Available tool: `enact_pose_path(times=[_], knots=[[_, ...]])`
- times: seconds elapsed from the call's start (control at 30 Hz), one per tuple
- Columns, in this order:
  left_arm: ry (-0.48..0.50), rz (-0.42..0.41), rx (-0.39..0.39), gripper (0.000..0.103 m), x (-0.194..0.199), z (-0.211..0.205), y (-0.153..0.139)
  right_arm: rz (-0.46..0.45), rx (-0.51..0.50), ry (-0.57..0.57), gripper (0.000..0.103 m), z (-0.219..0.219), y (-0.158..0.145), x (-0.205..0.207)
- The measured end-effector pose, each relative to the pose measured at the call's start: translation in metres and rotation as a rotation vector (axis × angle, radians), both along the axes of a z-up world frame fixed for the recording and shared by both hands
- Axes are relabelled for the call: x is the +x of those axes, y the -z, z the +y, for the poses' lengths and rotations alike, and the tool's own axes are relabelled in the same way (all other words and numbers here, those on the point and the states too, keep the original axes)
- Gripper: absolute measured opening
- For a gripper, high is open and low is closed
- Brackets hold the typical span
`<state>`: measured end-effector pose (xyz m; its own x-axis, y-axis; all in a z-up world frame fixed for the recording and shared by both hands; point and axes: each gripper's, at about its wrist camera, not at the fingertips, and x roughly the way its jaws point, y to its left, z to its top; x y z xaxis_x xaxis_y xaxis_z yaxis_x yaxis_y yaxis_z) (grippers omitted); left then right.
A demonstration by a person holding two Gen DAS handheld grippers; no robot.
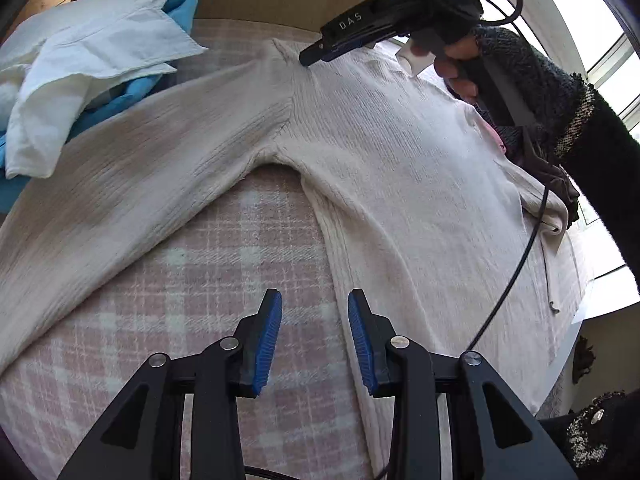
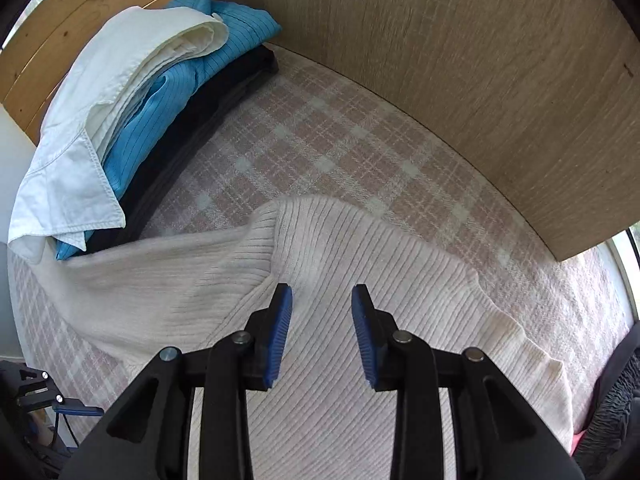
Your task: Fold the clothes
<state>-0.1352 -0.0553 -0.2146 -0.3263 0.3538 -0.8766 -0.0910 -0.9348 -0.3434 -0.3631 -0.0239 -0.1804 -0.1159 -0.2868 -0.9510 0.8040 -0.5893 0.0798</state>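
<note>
Sweater point(image 1: 400, 152) lies flat; far sleeve hidden behind person's dark sleeve point(image 1: 560, 92).

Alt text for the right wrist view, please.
An open right gripper hovers over the shoulder of a cream ribbed sweater spread on a pink plaid blanket. White, blue and dark clothes are stacked at left.
</note>
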Motion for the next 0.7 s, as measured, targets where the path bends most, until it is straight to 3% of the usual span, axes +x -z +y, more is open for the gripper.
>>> enact_pose_path(times=[0.17,0.2,0.23,0.3,0.43,0.57,0.63,0.7], knots=[[0.081,-0.012,-0.036,0.031,-0.016,0.019,0.005,0.032,-0.028,-0.043,0.035,0.006,-0.008,0.000],[0.097,-0.014,-0.043,0.027,-0.019,0.023,0.006,0.040,-0.030,-0.047,0.035,0.007,-0.008,-0.002],[0.114,-0.016,-0.050,0.011,-0.022,0.027,0.007,0.030,-0.028,-0.051,0.036,0.006,-0.005,-0.005],[0.146,-0.021,-0.064,0.009,-0.029,0.034,0.009,0.014,-0.024,-0.059,0.036,0.005,0.001,-0.010],[0.095,-0.026,-0.022,0.007,-0.022,0.015,0.007,0.047,-0.005,-0.090,0.036,0.002,0.015,-0.013],[0.025,-0.030,0.010,0.007,-0.012,-0.008,0.006,0.126,0.034,0.018,0.037,0.009,0.014,-0.030],[0.004,-0.037,0.020,0.008,-0.009,-0.014,0.008,0.084,0.024,0.028,0.037,0.010,0.013,-0.035],[-0.009,-0.041,0.030,0.011,-0.007,-0.015,0.012,0.104,0.049,0.018,0.037,0.010,0.008,-0.031]])
